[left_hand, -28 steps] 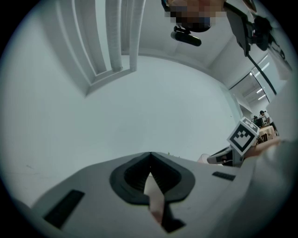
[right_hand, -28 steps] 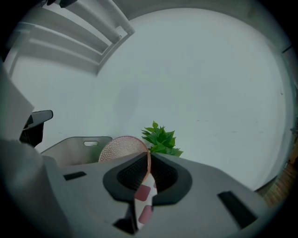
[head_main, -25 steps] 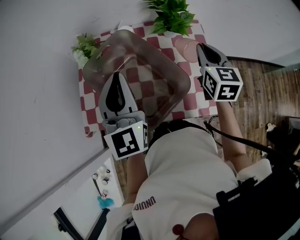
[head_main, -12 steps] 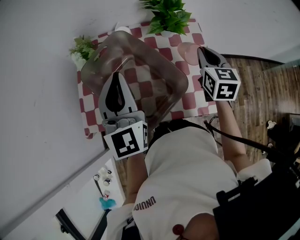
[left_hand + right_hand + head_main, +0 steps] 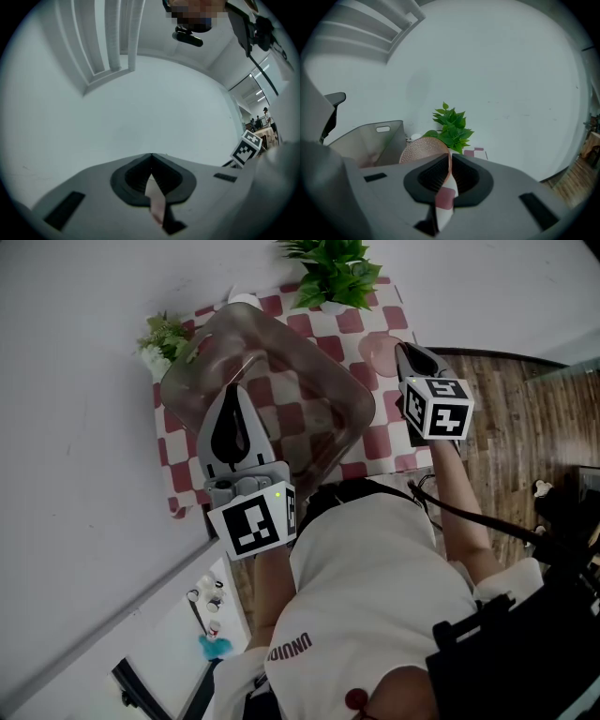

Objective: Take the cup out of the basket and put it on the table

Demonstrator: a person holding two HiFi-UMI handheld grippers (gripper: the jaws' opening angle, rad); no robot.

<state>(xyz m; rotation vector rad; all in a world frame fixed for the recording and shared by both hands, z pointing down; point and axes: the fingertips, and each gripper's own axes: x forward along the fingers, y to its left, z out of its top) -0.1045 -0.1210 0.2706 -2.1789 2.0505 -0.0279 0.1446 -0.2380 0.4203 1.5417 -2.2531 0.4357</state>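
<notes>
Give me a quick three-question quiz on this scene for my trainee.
1. True or false: the cup is inside the basket.
2. Fill in: the left gripper has its jaws ____, with nothing between them.
3. What holds the cup by its rim? A) left gripper B) right gripper C) neither

Key: 1 false, it is outside, to the basket's right; 2 shut; 3 B.
</notes>
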